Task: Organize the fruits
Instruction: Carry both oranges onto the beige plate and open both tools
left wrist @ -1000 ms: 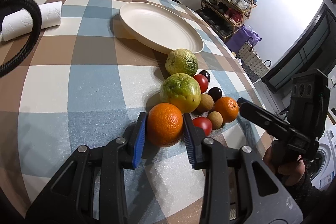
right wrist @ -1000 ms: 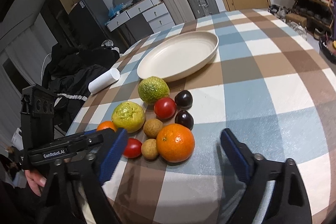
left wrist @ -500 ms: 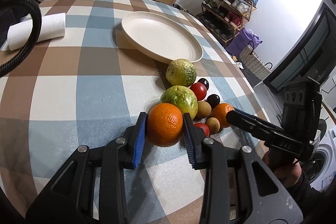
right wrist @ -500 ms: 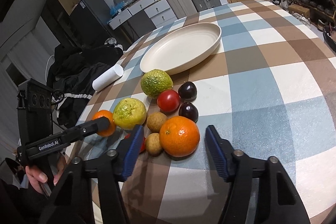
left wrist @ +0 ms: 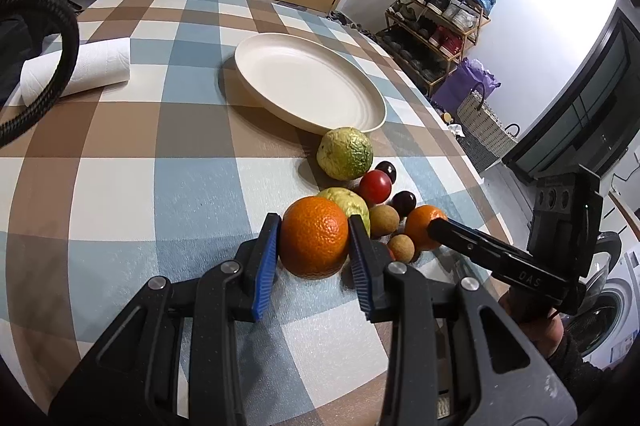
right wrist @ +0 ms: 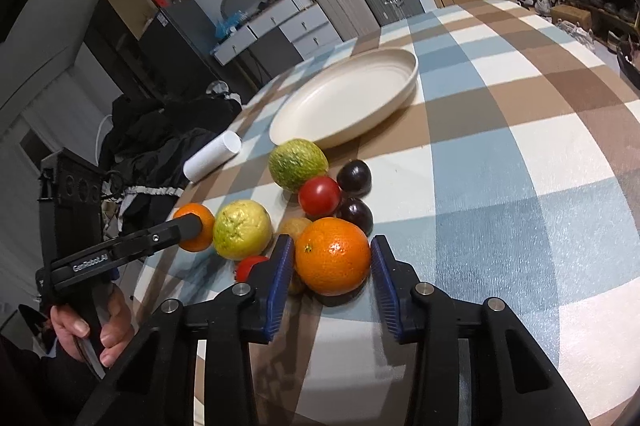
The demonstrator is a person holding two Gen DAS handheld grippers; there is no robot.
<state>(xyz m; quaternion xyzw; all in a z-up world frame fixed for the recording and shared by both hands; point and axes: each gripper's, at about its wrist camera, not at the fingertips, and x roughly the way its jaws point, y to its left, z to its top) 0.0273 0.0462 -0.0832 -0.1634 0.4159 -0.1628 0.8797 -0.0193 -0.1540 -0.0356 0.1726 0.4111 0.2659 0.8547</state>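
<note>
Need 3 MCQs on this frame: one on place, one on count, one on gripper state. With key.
1. Where is the plate?
A. Beyond the fruit pile, on the tablecloth
B. Under the fruit pile
C. On the floor

2. How many oranges are in view?
A. One
B. Two
C. Four

3. What is the left gripper doing?
A. Open above the plate
B. Holding the paper towel roll
C. Shut on an orange

Key: 1 A, the plate sits past the fruit pile with nothing in it. 2 B, the near orange and the second orange are the only ones. 3 C, the left gripper has both blue pads pressed on the near orange.
</note>
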